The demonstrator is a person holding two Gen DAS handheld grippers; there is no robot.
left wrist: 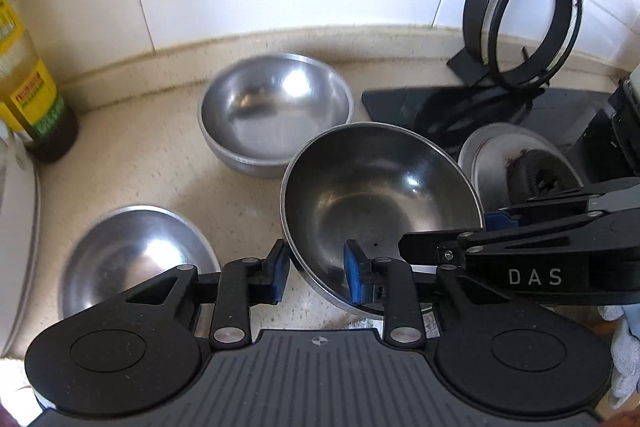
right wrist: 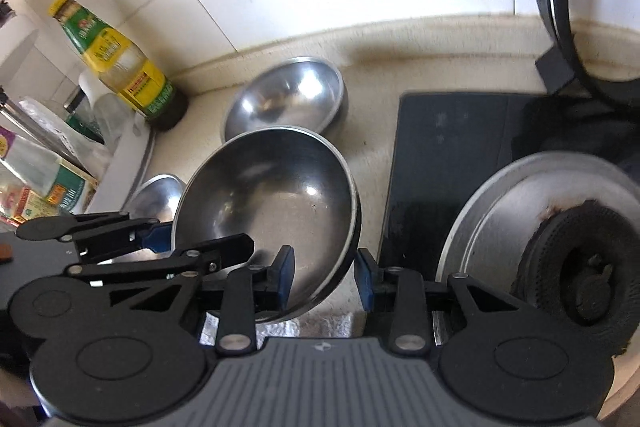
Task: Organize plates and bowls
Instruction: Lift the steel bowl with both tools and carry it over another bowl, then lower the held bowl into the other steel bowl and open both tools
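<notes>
Hiding part of the near rim of the large tilted stainless-steel bowl [left wrist: 380, 203], the left gripper [left wrist: 316, 277] straddles that rim with its blue pads spread, one inside and one outside the wall, not visibly pressing, while the right gripper [right wrist: 324, 281] likewise straddles the opposite rim, jaws apart. White letters "DAS" read on the right gripper's arm in the left view; the yellow-labelled oil bottle [right wrist: 120, 63] carries print too blurred to read. Raised above the beige speckled counter [left wrist: 132, 163], the bowl opens upward and toward the tiled wall, near two smaller steel bowls: one [left wrist: 276, 115] behind, one [left wrist: 132, 259] cut off at left.
</notes>
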